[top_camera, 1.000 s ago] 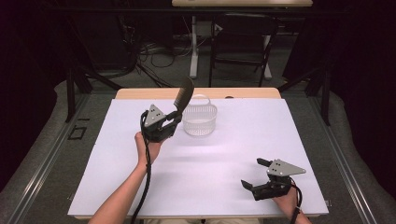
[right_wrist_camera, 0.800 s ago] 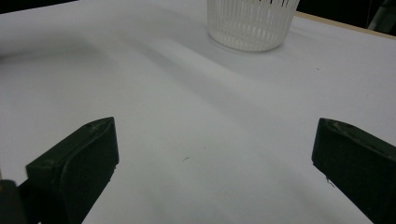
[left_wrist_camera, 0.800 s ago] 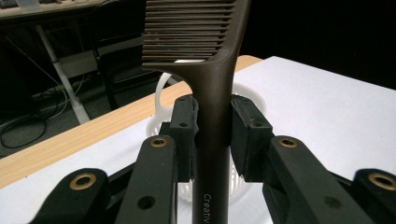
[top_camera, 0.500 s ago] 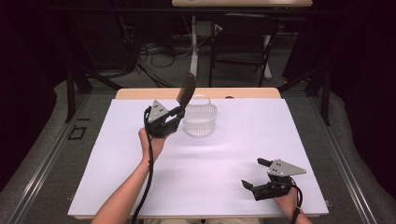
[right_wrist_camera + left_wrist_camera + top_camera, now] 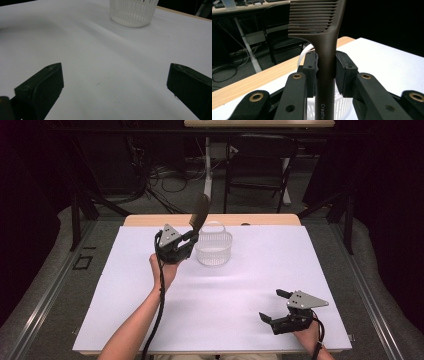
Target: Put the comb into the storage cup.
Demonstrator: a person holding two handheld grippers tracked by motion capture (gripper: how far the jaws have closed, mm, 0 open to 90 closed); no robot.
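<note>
A dark brown wide-tooth comb [image 5: 200, 211] stands tilted up and to the right over the table's far middle. My left gripper [image 5: 190, 239] is shut on its handle, teeth end uppermost. In the left gripper view the pads [image 5: 343, 72] press both sides of the comb [image 5: 317, 20] handle. A white ribbed basket [image 5: 214, 250] with a hoop handle stands just right of that gripper, and the basket [image 5: 343, 107] shows below the jaws. My right gripper [image 5: 271, 305] rests low at the near right, open. Its jaws [image 5: 115, 72] stand wide apart over bare white table, the basket [image 5: 132, 12] far ahead.
The white tabletop [image 5: 250, 285] has a wooden strip [image 5: 150, 220] along its far edge. Beyond it are a chair [image 5: 260, 165], table legs and cables on the floor. Metal rails run along both sides of the table.
My left gripper has shifted slightly up and toward the basket with the comb, which now stands a little more upright. The right gripper has kept still.
</note>
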